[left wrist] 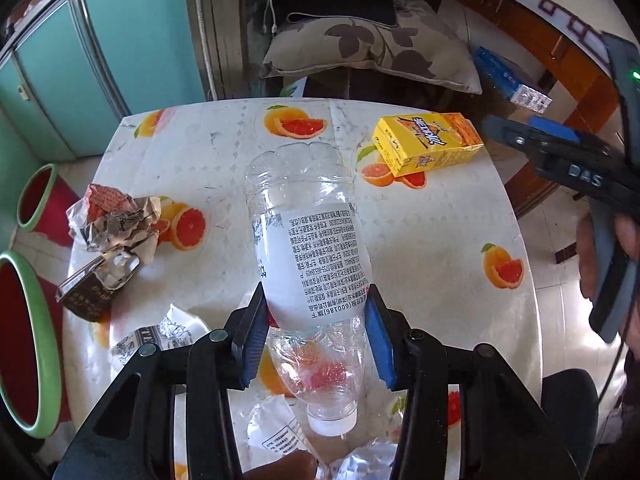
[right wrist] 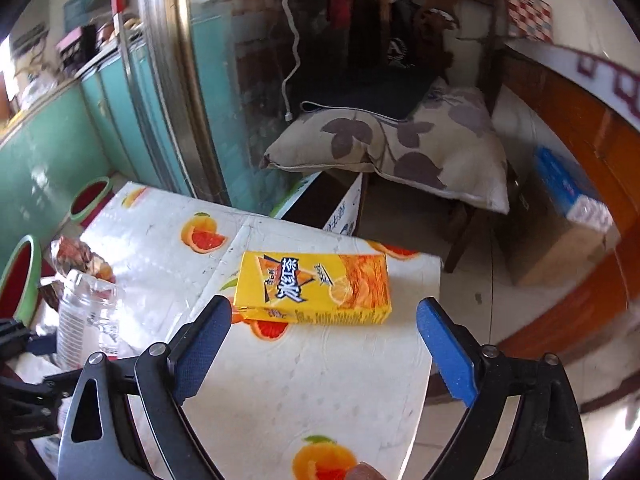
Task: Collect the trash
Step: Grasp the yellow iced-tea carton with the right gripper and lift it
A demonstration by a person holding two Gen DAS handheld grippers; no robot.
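My left gripper [left wrist: 316,320] is shut on a clear plastic bottle [left wrist: 312,240] with a white label, held above the table, cap toward me. The bottle also shows in the right wrist view [right wrist: 86,312] at the left. A yellow drink carton [right wrist: 314,288] lies on the table just beyond my right gripper [right wrist: 324,344], which is open and empty above the table. The carton also shows in the left wrist view [left wrist: 426,142] at the far right, with the right gripper [left wrist: 520,136] beside it. Crumpled paper [left wrist: 116,220], a brown box [left wrist: 94,288] and white wrappers [left wrist: 160,332] lie on the table's left.
The round table [left wrist: 224,152] has an orange-print cover. Two red bins with green rims [left wrist: 24,344] [left wrist: 38,196] stand on the floor at the left. A chair with a leaf-print cushion [right wrist: 392,148] stands beyond the table. A blue box [right wrist: 572,196] sits at right.
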